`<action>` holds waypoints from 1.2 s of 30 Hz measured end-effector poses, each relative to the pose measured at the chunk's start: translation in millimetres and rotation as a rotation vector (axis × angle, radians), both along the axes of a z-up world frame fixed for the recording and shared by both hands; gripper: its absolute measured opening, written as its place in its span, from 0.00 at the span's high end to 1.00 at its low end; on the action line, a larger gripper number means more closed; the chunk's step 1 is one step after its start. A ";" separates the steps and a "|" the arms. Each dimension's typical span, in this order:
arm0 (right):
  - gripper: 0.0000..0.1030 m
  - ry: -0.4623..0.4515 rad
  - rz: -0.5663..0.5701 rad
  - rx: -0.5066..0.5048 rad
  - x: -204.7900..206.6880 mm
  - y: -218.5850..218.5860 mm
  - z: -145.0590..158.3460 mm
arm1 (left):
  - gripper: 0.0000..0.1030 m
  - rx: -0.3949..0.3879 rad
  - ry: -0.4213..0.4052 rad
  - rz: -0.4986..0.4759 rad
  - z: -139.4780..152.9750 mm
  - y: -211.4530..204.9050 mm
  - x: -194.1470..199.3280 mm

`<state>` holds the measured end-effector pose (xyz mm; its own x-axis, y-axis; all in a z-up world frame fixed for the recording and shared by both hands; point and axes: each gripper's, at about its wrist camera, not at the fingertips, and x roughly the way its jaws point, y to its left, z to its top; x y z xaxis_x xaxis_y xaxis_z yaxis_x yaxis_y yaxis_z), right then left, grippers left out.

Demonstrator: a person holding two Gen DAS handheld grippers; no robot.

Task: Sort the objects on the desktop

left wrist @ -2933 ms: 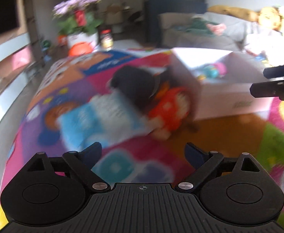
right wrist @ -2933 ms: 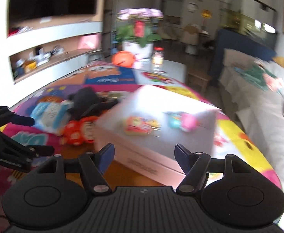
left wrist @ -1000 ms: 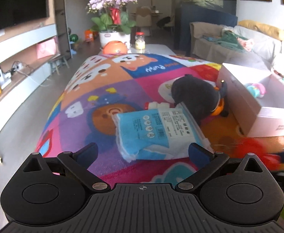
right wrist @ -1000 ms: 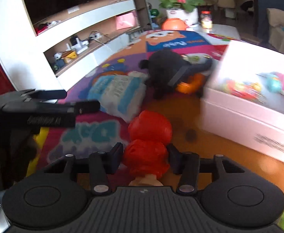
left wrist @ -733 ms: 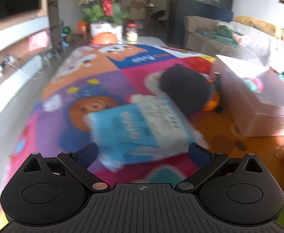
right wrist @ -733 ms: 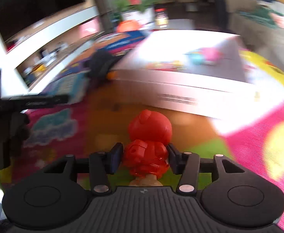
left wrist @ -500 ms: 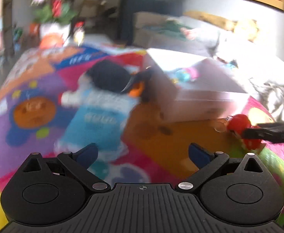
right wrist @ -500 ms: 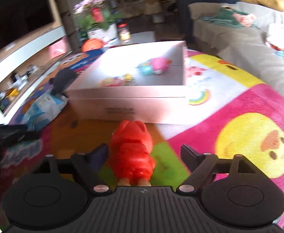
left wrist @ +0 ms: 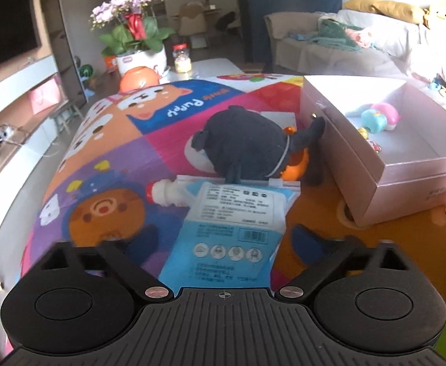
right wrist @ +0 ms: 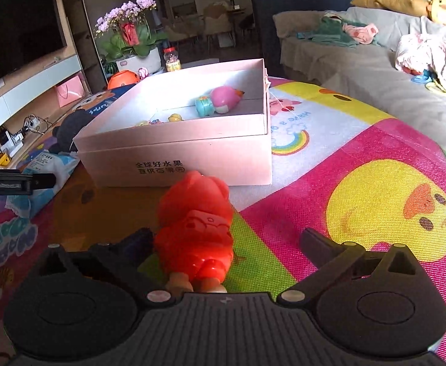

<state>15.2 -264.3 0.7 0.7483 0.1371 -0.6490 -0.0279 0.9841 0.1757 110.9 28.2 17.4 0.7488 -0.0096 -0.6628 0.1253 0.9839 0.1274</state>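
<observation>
**Toy and pouch between open jaws on the play mat**

Red plastic figurine toy (right wrist: pixel 197 228) was seen lying on the colourful cartoon-printed play mat (right wrist: pixel 375 183), on a green patch, just in front of the pale pink cardboard box (right wrist: pixel 177 155). It lay between the fingers of the right gripper (right wrist: pixel 226 241), whose jaws were opening; the left finger was close beside the toy, the right finger well clear of it, and no grip was shown. A pink and teal egg-shaped toy (right wrist: pixel 221 100) and some small trinkets were seen inside the box.

A blue and white printed refill pouch (left wrist: pixel 232 228) with a red-capped spout was seen flat on the mat, its near end lying between the fingers of the left gripper (left wrist: pixel 223 244). The jaws there were closing, but a gap was seen beside the right finger, and the left fingertip was hidden, so no pressing could be told. A black plush toy (left wrist: pixel 247 146) lay just beyond the pouch, touching its far edge and leaning toward the box wall. A potted orchid with purple flowers (left wrist: pixel 131 30) stood well beyond the mat.
</observation>
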 end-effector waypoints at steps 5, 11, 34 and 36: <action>0.00 -0.003 -0.003 0.002 1.0 1.8 -0.6 | 0.38 0.003 0.006 -0.016 0.2 -1.7 -7.5; 0.00 0.000 -0.004 -0.014 0.7 4.2 -0.8 | 0.40 -0.023 0.022 -0.068 4.3 -9.5 -35.2; 0.00 -0.003 0.019 -0.134 8.2 36.5 18.1 | 0.10 -0.159 0.090 -0.155 3.5 -29.9 -105.1; 0.00 -0.020 0.029 -0.171 9.4 42.4 21.8 | 0.08 -0.160 0.092 -0.154 2.6 -28.5 -105.2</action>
<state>24.6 -221.9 22.4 0.7584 0.0474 -0.6500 -0.0584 0.9983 0.0046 5.6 -0.2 20.0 0.6671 -0.2298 -0.7087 0.2797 0.9589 -0.0476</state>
